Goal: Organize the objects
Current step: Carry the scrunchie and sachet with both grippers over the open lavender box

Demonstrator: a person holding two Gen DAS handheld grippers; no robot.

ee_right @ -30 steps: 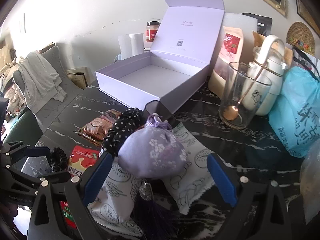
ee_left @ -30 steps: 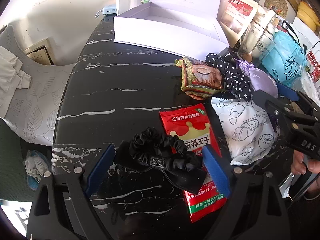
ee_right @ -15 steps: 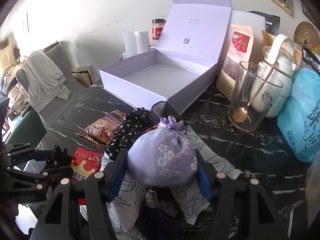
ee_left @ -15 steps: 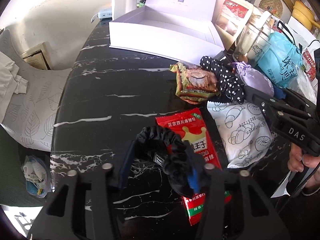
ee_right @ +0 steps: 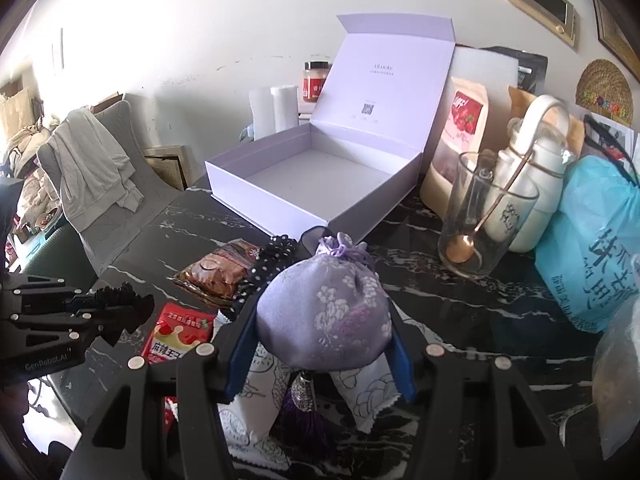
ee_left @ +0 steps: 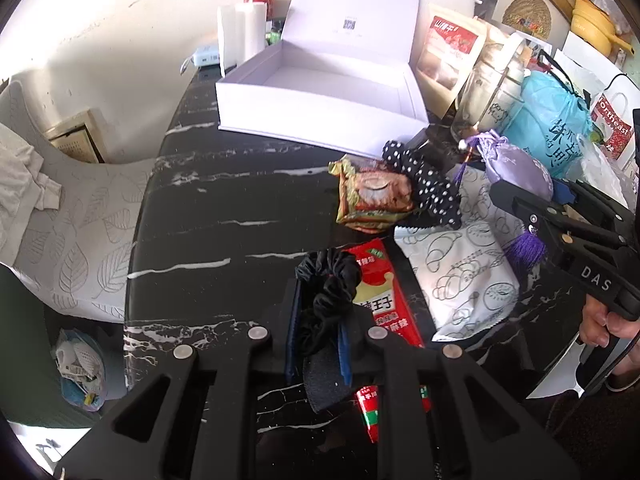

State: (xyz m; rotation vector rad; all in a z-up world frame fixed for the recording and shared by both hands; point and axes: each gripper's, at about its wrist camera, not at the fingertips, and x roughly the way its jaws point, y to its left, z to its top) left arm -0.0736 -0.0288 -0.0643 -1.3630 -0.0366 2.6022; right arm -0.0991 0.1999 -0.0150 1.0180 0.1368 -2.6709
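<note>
**Mia:** What can you see from the left hand's camera?

**Ben:** The left gripper is squeezed tight on a black scrunchie. The blue pads pinch it in the middle, and its flat black tail hangs down below them. It looks lifted a little off the black table.

**Mia:** What is under it?

**Ben:** A red snack packet, lying flat. Beside that is a white packet with bread drawings. Farther back there is a brown snack packet touching a black cloth with white dots.

**Mia:** And the box?

**Ben:** The purple box sits at the back of the table with its lid standing up. Nothing is inside it.

**Mia:** Can you see the other tongs?

**Ben:** Yes, the right gripper comes in from the right side, holding a purple pouch. A hand grips its handle.

**Mia:** Now the right hand's camera?

**Ben:** The right gripper is about half open, and its jaws are closing on the purple pouch. The pads press both sides of it. A dark purple tassel hangs under the pouch, over the white packet.

**Mia:** Anything else?

**Ben:** The left gripper is at the left with the scrunchie. The open box is behind, near a glass with a spoon and a blue bag.
</note>
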